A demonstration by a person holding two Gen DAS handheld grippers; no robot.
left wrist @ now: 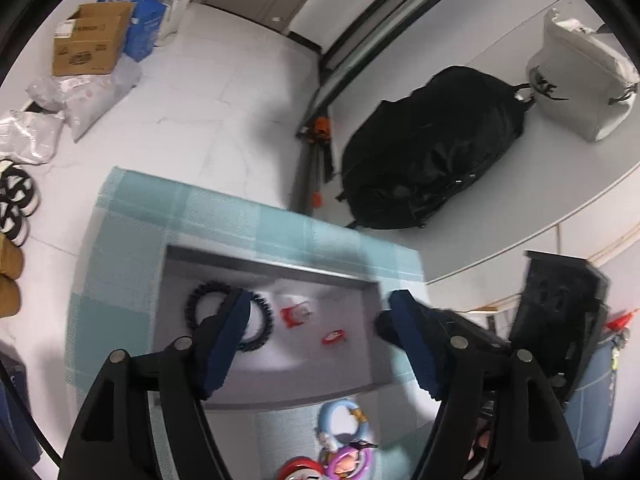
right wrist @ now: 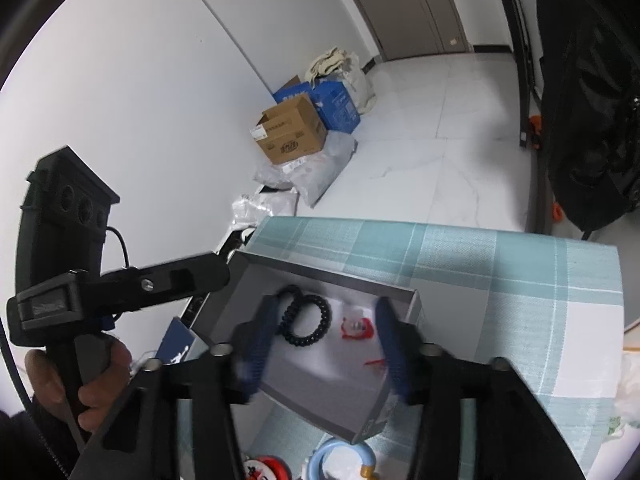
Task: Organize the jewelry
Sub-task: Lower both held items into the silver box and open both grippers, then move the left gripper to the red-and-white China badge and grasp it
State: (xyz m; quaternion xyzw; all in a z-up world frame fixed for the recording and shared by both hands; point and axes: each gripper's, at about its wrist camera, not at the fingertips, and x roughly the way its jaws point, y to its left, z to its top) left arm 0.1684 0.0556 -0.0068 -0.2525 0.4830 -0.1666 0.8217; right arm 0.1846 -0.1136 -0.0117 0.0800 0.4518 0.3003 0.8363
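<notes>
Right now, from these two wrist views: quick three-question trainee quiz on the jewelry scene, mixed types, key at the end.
1. True or false: the black spiral bracelet lies inside the grey box.
2. What covers the table under the box? A) teal checked cloth B) bare wood C) newspaper
3. Does the right gripper hold anything?

Key: 1 true. 2 A, the checked cloth. 3 No, its jaws stand open over the box, nothing gripped.

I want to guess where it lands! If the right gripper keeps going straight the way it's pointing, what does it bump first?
Probably the floor of the grey box, between the black coil bracelet and the red charm. The right gripper is open and empty; depth is hard to judge.
</notes>
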